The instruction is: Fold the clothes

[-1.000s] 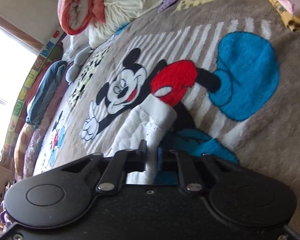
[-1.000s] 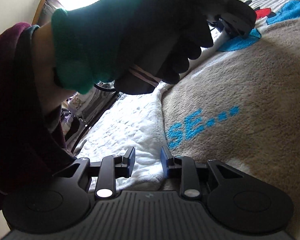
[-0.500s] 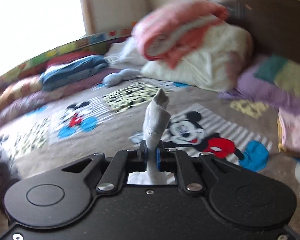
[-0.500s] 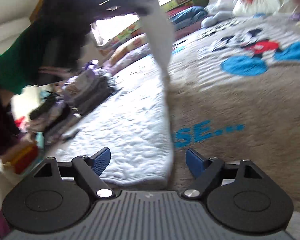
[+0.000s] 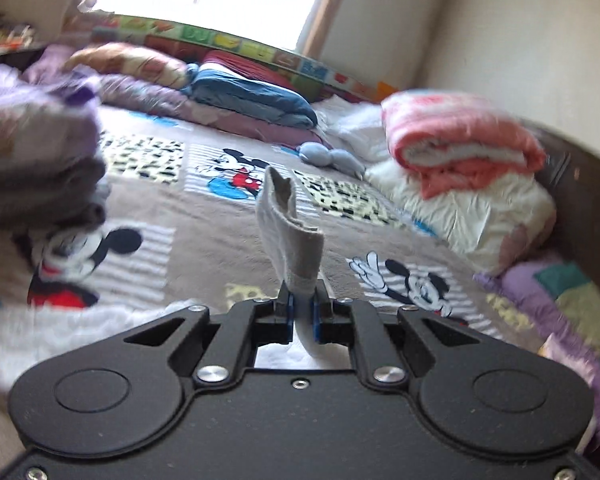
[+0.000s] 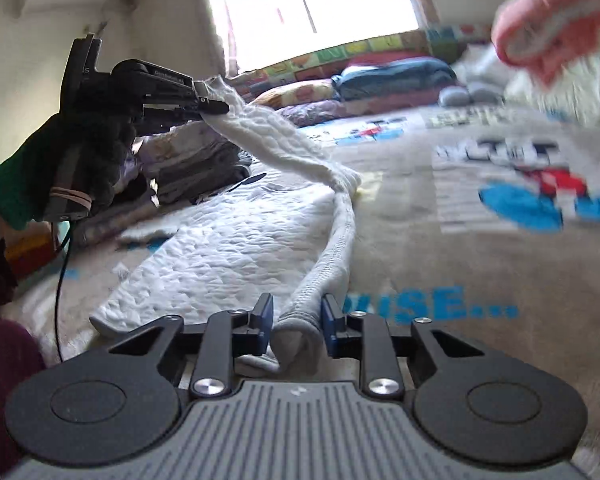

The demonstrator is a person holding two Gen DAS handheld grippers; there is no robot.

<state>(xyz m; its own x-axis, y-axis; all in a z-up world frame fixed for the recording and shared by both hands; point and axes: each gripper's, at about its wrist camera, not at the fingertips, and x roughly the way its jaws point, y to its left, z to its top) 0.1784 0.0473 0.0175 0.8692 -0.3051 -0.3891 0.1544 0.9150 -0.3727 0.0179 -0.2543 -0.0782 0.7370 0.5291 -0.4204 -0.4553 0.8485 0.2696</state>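
While the left claw (image 5: 301, 307) is clamped on a bunched corner of the white garment (image 6: 228, 248), the right claw (image 6: 296, 328) is closing around the ribbed grey-white hem at the garment's near end. The hem lies between the blue pads (image 6: 265, 320), but the pads do not appear to press on it yet.

Location of the work piece, relative to the bed (image 6: 480, 360):
- The garment body lies spread on the bed, near its front edge, on the cartoon-mouse blanket (image 5: 220, 240).
- One corner is lifted off the bed by the left claw; a twisted band of fabric runs from that corner down to the hem at the right claw.
- Folded clothes (image 6: 188, 168) are stacked at the bed's left side, beyond the garment.
- A rolled pink blanket (image 5: 460, 140) rests on pillows at the head of the bed, well apart from the garment.

Step in hand, as judged: securing a second hold so the garment can be lifted and stretched flat for folding.

Recommended procedure:
1. Close the right claw fully on the hem before any lift; a partial hold on thick ribbing is likely to slip.
2. Take both layers of the hem, not one.
3. Draw the claws apart until the twist leaves the band.
4. Keep the fabric clear of the stack.
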